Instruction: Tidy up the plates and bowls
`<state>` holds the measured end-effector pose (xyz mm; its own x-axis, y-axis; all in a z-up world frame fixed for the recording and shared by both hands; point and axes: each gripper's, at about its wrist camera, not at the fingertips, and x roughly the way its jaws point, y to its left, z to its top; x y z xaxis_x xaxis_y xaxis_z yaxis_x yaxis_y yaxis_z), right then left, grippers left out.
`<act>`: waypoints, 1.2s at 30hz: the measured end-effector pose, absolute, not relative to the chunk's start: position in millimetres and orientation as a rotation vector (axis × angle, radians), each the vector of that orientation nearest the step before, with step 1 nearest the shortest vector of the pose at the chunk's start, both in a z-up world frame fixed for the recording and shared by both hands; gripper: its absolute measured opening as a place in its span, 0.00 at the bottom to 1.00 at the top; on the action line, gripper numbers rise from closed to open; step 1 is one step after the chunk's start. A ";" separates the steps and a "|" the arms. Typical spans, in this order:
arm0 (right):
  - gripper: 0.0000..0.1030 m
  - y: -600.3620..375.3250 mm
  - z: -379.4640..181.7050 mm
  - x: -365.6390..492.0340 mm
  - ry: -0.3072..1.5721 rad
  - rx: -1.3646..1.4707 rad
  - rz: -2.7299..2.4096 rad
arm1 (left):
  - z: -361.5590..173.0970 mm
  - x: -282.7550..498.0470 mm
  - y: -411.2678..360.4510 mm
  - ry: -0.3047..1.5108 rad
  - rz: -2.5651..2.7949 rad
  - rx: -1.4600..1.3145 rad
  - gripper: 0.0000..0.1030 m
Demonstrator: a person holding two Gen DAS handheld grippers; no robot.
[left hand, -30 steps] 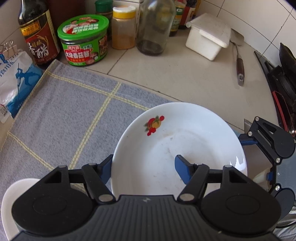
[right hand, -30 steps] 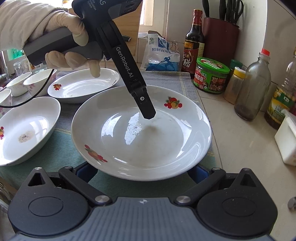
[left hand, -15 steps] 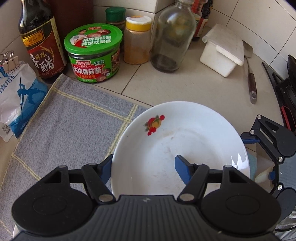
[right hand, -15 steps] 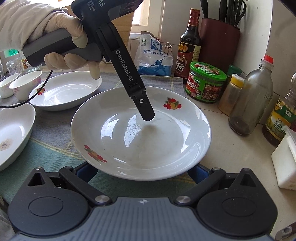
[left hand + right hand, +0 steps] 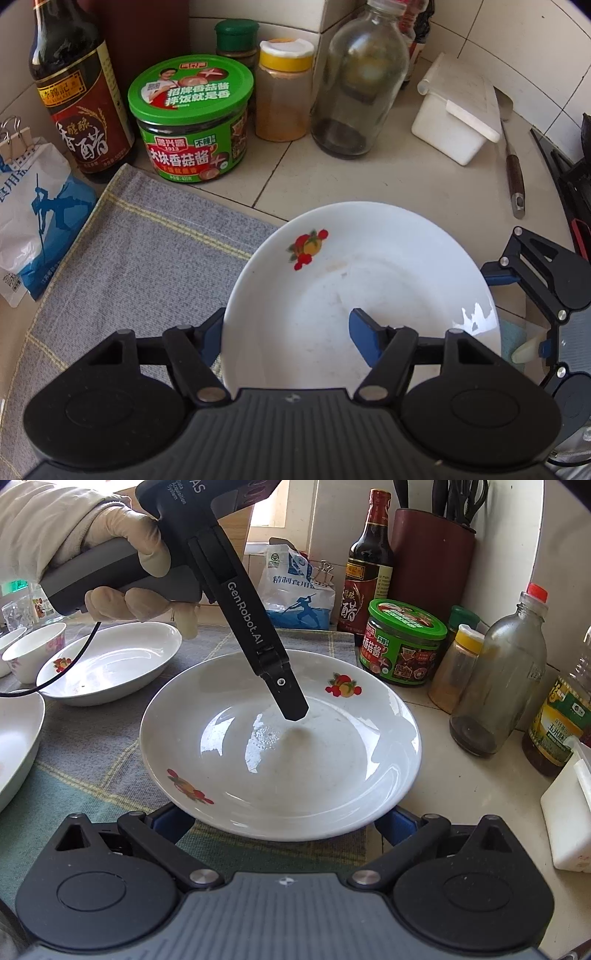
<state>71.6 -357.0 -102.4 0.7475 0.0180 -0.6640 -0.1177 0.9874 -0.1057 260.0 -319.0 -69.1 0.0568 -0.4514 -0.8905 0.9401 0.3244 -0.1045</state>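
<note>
We held the plate [image 5: 369, 295] by its rim in our left gripper [image 5: 288, 328] — right gripper [image 5: 284, 823] state unclear, fingers under the near edge.

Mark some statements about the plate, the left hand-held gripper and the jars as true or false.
1. The left hand-held gripper is clamped on the plate at its rim, with one finger inside the dish. True.
2. The plate carries a fruit print. True.
3. The green-lidded jar lies on its side. False: it stands upright on the counter.
4. Food fills the plate. False: it holds nothing but faint smears.
</note>
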 end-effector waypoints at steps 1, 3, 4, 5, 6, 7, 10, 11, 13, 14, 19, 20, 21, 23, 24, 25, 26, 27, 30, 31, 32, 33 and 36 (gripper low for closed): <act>1.00 -357.5 -102.9 72.8 0.726 -0.144 0.074 | -69.0 260.6 -319.9 1.019 -1.158 0.604 0.67; 1.00 -358.1 -103.7 74.5 0.730 -0.146 0.071 | -69.8 261.4 -321.7 1.015 -1.155 0.602 0.67; 1.00 -358.0 -103.9 75.2 0.731 -0.146 0.070 | -70.3 261.5 -322.5 1.013 -1.153 0.604 0.67; 1.00 -358.4 -104.1 76.6 0.734 -0.143 0.069 | -71.2 261.3 -323.4 1.010 -1.151 0.607 0.67; 1.00 -358.1 -104.2 76.7 0.733 -0.142 0.069 | -72.1 261.3 -323.8 1.008 -1.148 0.610 0.67; 1.00 -358.0 -104.6 77.3 0.733 -0.141 0.069 | -72.9 261.5 -324.0 1.008 -1.147 0.610 0.67; 1.00 -357.4 -106.6 78.7 0.742 -0.136 0.072 | -75.4 262.7 -324.3 1.017 -1.142 0.609 0.67; 1.00 -357.1 -107.0 78.5 0.742 -0.134 0.072 | -76.1 262.7 -324.2 1.018 -1.140 0.611 0.67; 1.00 -357.5 -107.5 80.6 0.743 -0.134 0.073 | -77.6 262.9 -324.1 1.019 -1.138 0.612 0.67; 1.00 -357.4 -107.6 81.2 0.746 -0.137 0.073 | -77.9 262.6 -324.0 1.020 -1.136 0.612 0.67; 1.00 -358.2 -107.9 83.1 0.757 -0.142 0.075 | -77.7 259.8 -323.5 1.017 -1.138 0.605 0.71; 1.00 -358.5 -108.0 83.3 0.757 -0.142 0.075 | -78.1 259.0 -323.6 1.014 -1.137 0.608 0.71; 1.00 -358.3 -107.9 83.4 0.757 -0.142 0.075 | -78.8 259.0 -323.8 1.011 -1.136 0.610 0.71; 1.00 -358.1 -108.0 83.9 0.757 -0.142 0.073 | -78.7 259.2 -323.6 1.009 -1.134 0.604 0.71; 1.00 -357.9 -108.3 84.1 0.759 -0.141 0.072 | -78.5 259.5 -323.0 1.010 -1.134 0.597 0.71; 1.00 -357.7 -108.3 83.9 0.758 -0.142 0.071 | -78.2 259.5 -322.6 1.010 -1.132 0.593 0.71; 1.00 -357.5 -108.4 83.4 0.758 -0.144 0.070 | -78.1 259.5 -322.2 1.008 -1.131 0.590 0.71; 1.00 -357.5 -108.3 83.1 0.759 -0.144 0.068 | -77.8 258.9 -321.7 1.004 -1.129 0.590 0.71; 1.00 -357.4 -107.3 81.5 0.762 -0.150 0.060 | -73.4 254.7 -317.4 0.970 -1.124 0.592 0.73; 1.00 -357.1 -107.0 80.7 0.760 -0.155 0.055 | -70.7 253.5 -315.2 0.961 -1.121 0.585 0.73; 1.00 -356.0 -106.4 79.1 0.757 -0.160 0.048 | -67.5 252.5 -312.4 0.953 -1.118 0.577 0.73; 1.00 -355.5 -105.8 78.1 0.756 -0.162 0.042 | -63.7 251.2 -309.3 0.944 -1.116 0.570 0.74; 1.00 -355.1 -102.2 75.5 0.760 -0.156 0.029 | -50.5 246.5 -298.8 0.901 -1.105 0.556 0.77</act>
<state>75.5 -355.1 -102.2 0.7247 -0.0299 -0.6884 -0.0827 0.9880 -0.1301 246.5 -298.8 -50.5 0.1671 -0.5160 -0.8401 0.9267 0.3731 -0.0448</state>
